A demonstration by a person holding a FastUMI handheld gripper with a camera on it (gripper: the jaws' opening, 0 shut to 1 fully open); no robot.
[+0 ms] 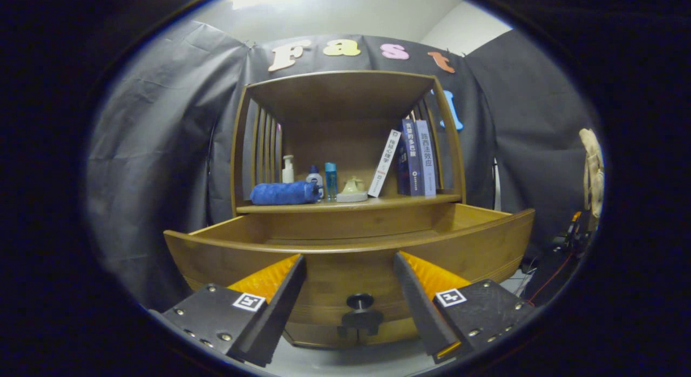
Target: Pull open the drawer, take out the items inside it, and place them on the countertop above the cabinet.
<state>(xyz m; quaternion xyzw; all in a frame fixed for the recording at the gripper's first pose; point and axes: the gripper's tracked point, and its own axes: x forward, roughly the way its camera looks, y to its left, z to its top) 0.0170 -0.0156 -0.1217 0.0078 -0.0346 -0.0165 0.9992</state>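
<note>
We are in a recording booth dressed up as a home corner: dark cloth hangs as walls around a wooden cabinet, whose shelf carries books, small bottles and a rolled blue towel, while cables trail on the floor beside it

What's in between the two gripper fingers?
In the gripper view, the open drawer's dark knob sits between the gripper's spread fingers, untouched.

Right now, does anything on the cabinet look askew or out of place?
Only the white book on the countertop: it leans against the upright books. The drawer is open, the gripper open over its knob.
</note>
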